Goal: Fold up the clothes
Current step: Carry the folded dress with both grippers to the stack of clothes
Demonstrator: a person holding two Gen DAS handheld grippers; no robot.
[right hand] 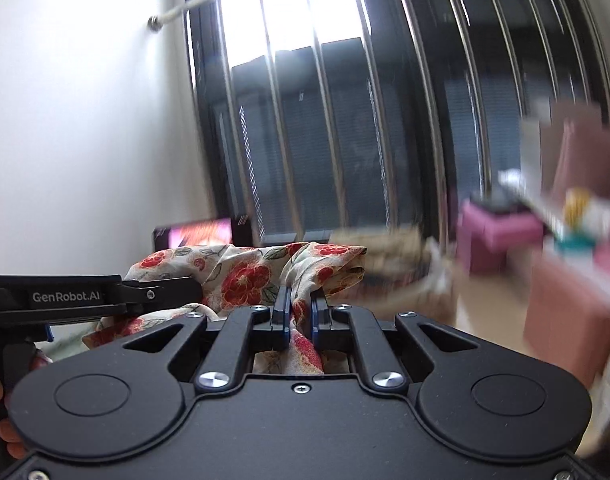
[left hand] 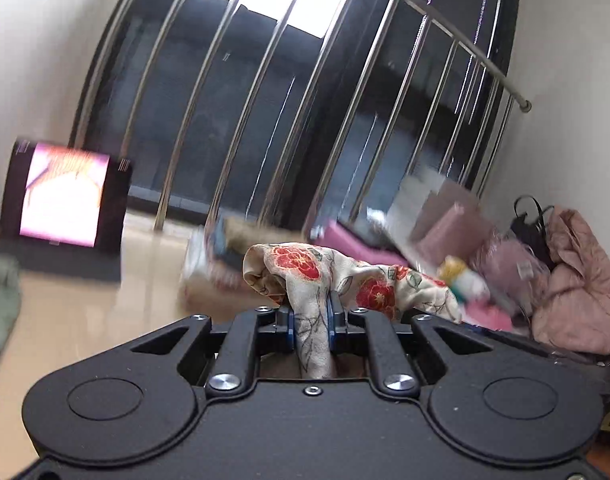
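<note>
A cream garment with red flowers is held up in the air by both grippers. My left gripper is shut on a bunched fold of it, and the cloth drapes off to the right. In the right wrist view the same floral garment stretches leftward from my right gripper, which is shut on another fold. The left gripper's black body reaches in from the left edge and is partly wrapped by the cloth. A person's hand holds that tool at the lower left.
A large barred window fills the background. A lit screen stands on the pale floor at left. Pink boxes, a pink padded coat and a black bag crowd the right side. Both views are motion-blurred.
</note>
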